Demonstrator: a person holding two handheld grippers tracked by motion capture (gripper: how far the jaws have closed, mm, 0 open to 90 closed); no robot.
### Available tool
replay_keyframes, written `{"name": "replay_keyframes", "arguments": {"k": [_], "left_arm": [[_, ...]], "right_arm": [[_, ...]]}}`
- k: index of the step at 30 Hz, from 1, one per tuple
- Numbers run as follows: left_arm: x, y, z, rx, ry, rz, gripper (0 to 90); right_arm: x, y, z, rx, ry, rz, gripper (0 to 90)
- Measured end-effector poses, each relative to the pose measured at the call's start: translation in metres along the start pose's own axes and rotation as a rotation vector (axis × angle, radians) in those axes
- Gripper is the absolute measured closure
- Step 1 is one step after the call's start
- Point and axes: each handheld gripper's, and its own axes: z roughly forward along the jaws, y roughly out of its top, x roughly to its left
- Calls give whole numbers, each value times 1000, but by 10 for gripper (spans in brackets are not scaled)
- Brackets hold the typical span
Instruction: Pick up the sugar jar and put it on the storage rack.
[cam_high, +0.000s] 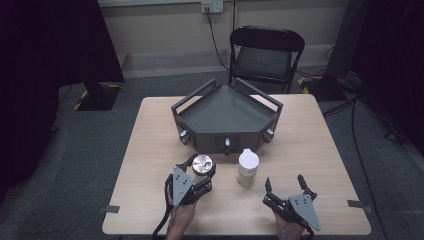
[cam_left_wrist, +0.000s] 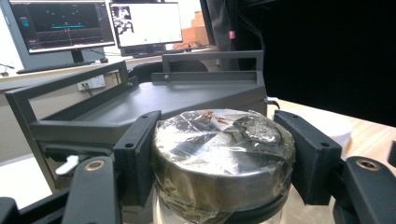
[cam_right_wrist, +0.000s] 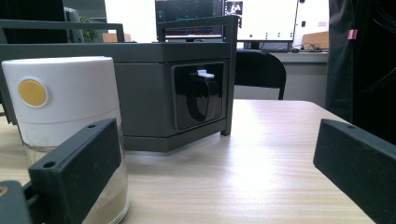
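- Closest to the lens in the left gripper view, the left tool (cam_left_wrist: 219, 163) has its two black jaws pressed against the sides of a steel-lidded jar (cam_left_wrist: 223, 154), whose top is wrapped in crinkled clear film.
- From the high view, that same left tool (cam_high: 196, 176) sits at the lower centre-left of the frame, with the jar (cam_high: 202, 164) held just in front of the grey tray (cam_high: 227, 116).
- At the lower right of the high view, the right tool (cam_high: 285, 187) rests on the table (cam_high: 310, 150) with its jaws spread wide and nothing between them.
- A white-capped jar (cam_high: 248, 167) stands upright on the table between the two tools, near the tray's front wall.
- Progress, as I judge it: the steel-lidded jar is gripped and looks lifted off the table, so the pick-up is done; carrying it on and setting it down, likely in the tray, remains. The white-capped jar is untouched.
- The left gripper view shows the film and dents on the lid, plus monitors (cam_left_wrist: 60, 25) in its upper left, which the high view lacks.
- The right gripper view shows a yellow dot on the white-capped jar (cam_right_wrist: 70, 107) and pale powder in its glass base, and a recessed knob (cam_right_wrist: 201, 95) in the tray's wall.
- The high view alone shows a folding chair (cam_high: 265, 52) at upper centre.
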Motion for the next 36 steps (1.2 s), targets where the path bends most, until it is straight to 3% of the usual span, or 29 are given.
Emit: {"name": "replay_keyframes", "arguments": {"k": [7,11,16,22,25,28,29,32,36], "left_arm": [[9,15,13,-3,7,-23,350],[13,29,24,-19,3,0,350],[18,38,32,-31,-5,-26,350],[21,54,46,-25,11,-18,350],[24,61,54,-19,18,-43,350],[24,68,63,-15,47,-48,350],[25,69,66,-14,53,-57,350],[27,75,76,-8,72,-53,350],[25,80,91,0,120,-74,350]], "right_arm": [[0,0,0,0,-2,0,0],[1,0,0,0,-4,0,0],[1,0,0,0,-4,0,0],[0,0,0,1,-3,0,0],[0,0,0,1,-3,0,0],[0,0,0,1,-2,0,0],[-2,-1,1,-11,-4,-41,0],[0,0,0,0,-2,-1,0],[0,0,0,1,1,-1,0]]}}
